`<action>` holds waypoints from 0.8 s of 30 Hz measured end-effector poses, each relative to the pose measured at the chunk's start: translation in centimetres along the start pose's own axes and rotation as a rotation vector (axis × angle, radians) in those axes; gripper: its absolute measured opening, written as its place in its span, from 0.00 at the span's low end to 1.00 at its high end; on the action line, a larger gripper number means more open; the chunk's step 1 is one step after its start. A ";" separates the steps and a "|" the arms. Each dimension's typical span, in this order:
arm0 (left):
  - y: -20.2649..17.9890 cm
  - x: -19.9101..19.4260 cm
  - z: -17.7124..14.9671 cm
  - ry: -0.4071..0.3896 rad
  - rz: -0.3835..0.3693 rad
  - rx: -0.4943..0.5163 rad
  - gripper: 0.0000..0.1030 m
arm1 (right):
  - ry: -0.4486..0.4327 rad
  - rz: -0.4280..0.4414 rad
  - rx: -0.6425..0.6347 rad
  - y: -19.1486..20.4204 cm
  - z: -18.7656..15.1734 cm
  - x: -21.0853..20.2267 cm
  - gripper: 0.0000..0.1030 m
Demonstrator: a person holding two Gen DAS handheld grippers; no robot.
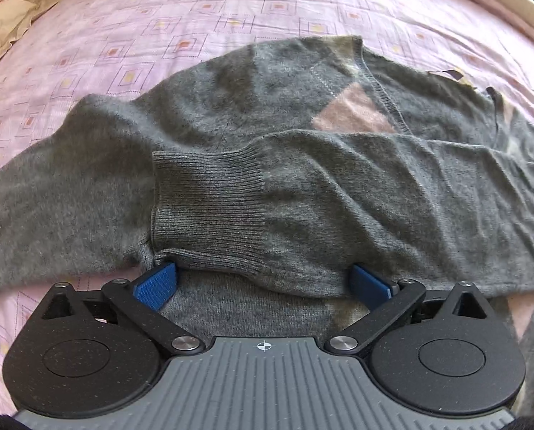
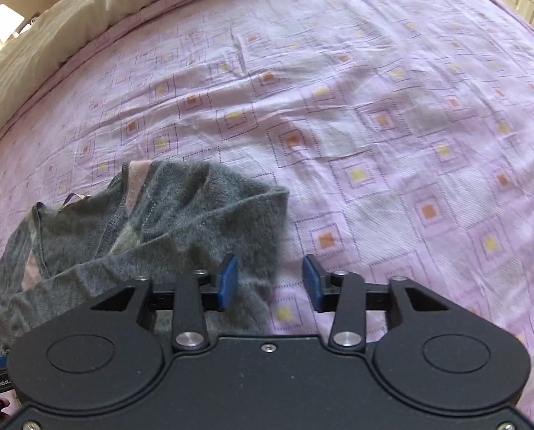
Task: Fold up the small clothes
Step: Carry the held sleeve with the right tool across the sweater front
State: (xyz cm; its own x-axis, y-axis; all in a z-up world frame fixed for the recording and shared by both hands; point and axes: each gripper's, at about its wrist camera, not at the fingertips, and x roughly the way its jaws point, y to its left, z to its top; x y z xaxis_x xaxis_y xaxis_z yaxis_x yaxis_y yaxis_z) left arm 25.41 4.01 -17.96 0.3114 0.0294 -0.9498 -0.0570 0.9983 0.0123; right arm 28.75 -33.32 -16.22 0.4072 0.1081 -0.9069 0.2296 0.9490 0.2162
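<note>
On the pink patterned bedspread (image 2: 374, 107) I've got the grey sweater (image 1: 267, 82) spread out w/ one sleeve (image 1: 338, 186) already laid across the body, ribbed cuff (image 1: 209, 193) landing near the middle. Looks like an early fold is done; other sleeve and the body folds are prob still left, judging by how wide it lies. Left gripper (image 1: 263, 286) has its jaws spread wide, the sleeve's lower edge draped between and over the blue pads (image 1: 155, 285), nothing pinched. Right gripper (image 2: 268, 283) jaws apart too, empty; the sweater's shoulder edge sits just beside and partly under its left pad, rest of the gap over bare sheet.
</note>
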 end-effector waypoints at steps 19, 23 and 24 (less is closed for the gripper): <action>-0.3 -0.8 -0.9 -0.028 0.025 -0.046 1.00 | 0.030 0.039 -0.060 0.9 -1.6 -2.2 0.24; 0.0 -1.0 -1.0 -0.036 0.010 -0.046 1.00 | 0.084 -0.011 -0.039 0.5 -4.3 -1.4 0.25; 0.2 -1.1 -1.1 -0.037 0.003 -0.042 1.00 | 0.079 -0.032 -0.030 0.2 -4.8 -1.2 0.28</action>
State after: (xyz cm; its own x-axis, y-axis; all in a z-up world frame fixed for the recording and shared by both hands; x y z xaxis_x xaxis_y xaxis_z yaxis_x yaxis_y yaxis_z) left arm 24.03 4.07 -17.28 0.3464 0.0352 -0.9374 -0.0972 0.9953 0.0015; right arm 24.01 -31.81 -16.81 0.3291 0.0999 -0.9390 0.2139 0.9607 0.1772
